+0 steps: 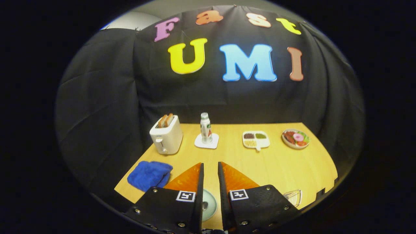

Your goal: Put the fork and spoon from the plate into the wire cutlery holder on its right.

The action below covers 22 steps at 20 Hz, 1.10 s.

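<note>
Jaws are sitting a little apart with nothing pinched, and the gripper (210, 169) is held well up over the near edge of the wooden table (279, 162). What matters here: the plate (208, 204) is right below, peeking through the gap between the fingers, with what looks like a spoon (205, 205) bowl on it. Can't make out the fork, or which way the handles run, since the fingers cover most of the plate. The wire cutlery holder (293, 197) is just to the right of the plate, near edge too. So I'd guess the next move is basically straight down, not forward. Toaster (166, 136), bottle (205, 127) and blue cloth (149, 175) are out of the way.
</note>
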### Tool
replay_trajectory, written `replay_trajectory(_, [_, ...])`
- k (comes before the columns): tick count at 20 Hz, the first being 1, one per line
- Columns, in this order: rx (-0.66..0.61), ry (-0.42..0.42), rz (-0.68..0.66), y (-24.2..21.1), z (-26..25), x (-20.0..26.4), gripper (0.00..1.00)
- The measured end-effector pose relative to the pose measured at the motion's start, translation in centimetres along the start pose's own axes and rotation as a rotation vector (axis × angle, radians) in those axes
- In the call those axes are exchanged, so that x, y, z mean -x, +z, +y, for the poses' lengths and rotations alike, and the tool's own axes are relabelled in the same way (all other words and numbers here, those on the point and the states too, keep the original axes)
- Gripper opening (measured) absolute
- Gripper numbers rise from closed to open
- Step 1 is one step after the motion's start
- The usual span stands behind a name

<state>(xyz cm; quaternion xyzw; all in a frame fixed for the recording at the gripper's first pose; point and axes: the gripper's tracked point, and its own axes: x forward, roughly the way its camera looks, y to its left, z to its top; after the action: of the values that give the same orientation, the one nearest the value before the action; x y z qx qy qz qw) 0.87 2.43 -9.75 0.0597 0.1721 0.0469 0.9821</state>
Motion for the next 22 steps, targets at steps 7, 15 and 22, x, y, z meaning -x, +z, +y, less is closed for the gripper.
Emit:
replay_trajectory(7, [-0.274,0.048,0.418,-11.1,1.4,-2.5,0.24])
replay_trajectory(15, [-0.535,0.034,0.776,-20.1,3.9,-2.8,0.24])
replay_trajectory(22, [-0.617,0.012,0.896,-23.0,6.0,-3.5,0.24])
